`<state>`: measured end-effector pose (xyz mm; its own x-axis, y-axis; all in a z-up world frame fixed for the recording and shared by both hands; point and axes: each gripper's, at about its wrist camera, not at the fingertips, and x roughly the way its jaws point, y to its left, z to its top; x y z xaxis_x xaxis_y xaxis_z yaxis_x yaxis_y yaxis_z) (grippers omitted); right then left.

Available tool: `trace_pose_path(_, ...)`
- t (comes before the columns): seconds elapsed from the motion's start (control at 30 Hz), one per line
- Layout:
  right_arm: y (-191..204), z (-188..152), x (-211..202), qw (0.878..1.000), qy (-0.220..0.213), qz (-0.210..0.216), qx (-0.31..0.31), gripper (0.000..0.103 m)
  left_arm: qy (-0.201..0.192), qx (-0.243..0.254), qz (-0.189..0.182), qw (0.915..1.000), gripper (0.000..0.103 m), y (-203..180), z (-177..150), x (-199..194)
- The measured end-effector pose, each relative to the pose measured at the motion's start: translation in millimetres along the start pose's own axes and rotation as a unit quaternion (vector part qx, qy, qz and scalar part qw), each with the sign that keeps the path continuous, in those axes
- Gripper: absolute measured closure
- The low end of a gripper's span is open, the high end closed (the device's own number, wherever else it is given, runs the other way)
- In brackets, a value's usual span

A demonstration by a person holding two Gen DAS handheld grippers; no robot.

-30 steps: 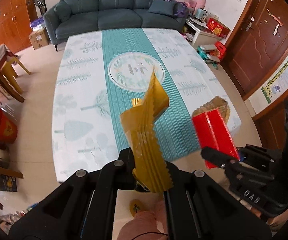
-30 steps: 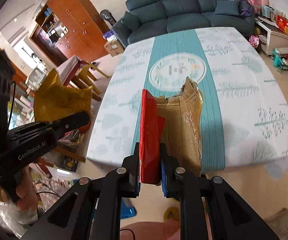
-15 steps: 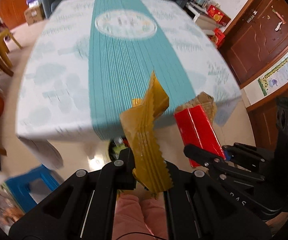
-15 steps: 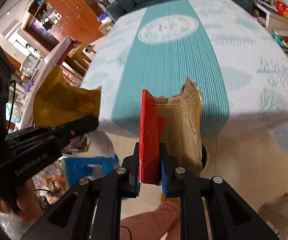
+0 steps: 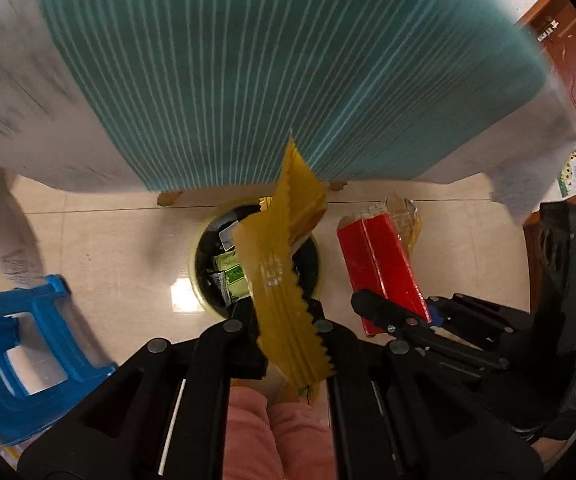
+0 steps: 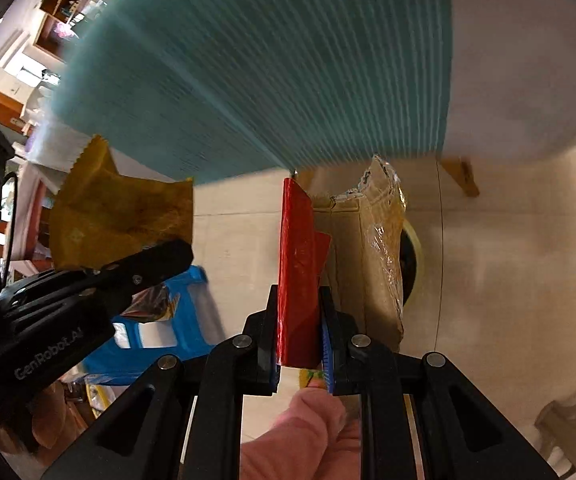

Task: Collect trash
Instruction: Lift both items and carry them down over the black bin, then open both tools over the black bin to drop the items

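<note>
Left gripper (image 5: 288, 316) clamped on a yellow wrapper (image 5: 288, 256), held upright between the jaws; right gripper (image 6: 300, 332) clamped on a flattened red box (image 6: 298, 264) with torn brown cardboard and tape at its far side. Both pieces of trash in hand, neither dropped yet. Directly beyond and below the left gripper's tips: a round bin (image 5: 194, 264), black-lined, already holding some packets. Collection judged well along, only the release into the bin left. Red box seen just right of the bin mouth in the left view, so a shift toward the bin likely needed before letting go. To the left of the left gripper, a blue stool (image 5: 28, 344) on the tiled floor, apart from the bin. Further out and above, table edge with hanging teal-striped cloth (image 5: 268, 80), close over the bin; overhang judged a possible snag for the tall wrapper.
</note>
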<state>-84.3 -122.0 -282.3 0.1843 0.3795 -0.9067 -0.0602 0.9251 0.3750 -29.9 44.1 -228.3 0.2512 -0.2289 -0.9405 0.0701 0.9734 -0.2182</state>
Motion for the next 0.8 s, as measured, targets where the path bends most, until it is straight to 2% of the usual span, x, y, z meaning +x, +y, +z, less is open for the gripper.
trace_pose_path(0.23,-41.4,-12.0,92.2,1.000,0.013,-0.001,0.016,0.083,0.004,0.003,0.027,0.9996,0.100,12.1,-12.7,97.3)
trace_pose_path(0.3,-48.2,-14.8,115.4,1.000,0.015,0.000,0.020,0.078,0.006,0.001,0.027,0.9996,0.093,15.7,-12.2,114.9)
trace_pose_path(0.33,-49.4,-14.7,123.7,1.000,0.014,-0.002,0.021,0.069,0.006,-0.001,0.026,0.9996,0.082,18.1,-12.9,125.0)
trace_pose_path(0.37,-50.9,-13.2,129.4,1.000,0.012,-0.002,0.020,0.060,0.003,-0.004,0.027,0.9996,0.064,21.0,-13.4,130.9)
trace_pose_path(0.4,-50.4,-14.9,134.5,1.000,0.010,-0.002,0.018,0.057,0.000,-0.007,0.028,0.9996,0.044,22.7,-14.0,135.8)
trace_pose_path(0.47,-52.6,-14.9,143.4,1.000,0.004,-0.006,0.012,0.053,-0.008,-0.014,0.030,0.9994,0.031,27.5,-15.2,142.4)
trace_pose_path(0.5,-52.7,-12.7,145.8,1.000,0.003,-0.007,0.012,0.052,-0.009,-0.017,0.032,0.9993,0.031,28.5,-15.7,146.6)
trace_pose_path(0.57,-54.2,-12.9,151.5,1.000,0.004,-0.007,0.014,0.041,-0.008,-0.021,0.035,0.9991,0.031,31.8,-16.9,152.4)
trace_pose_path(0.8,-42.2,-9.9,137.6,1.000,-0.012,-0.016,0.008,0.038,-0.017,-0.021,0.038,0.9989,0.029,41.8,-25.1,137.5)
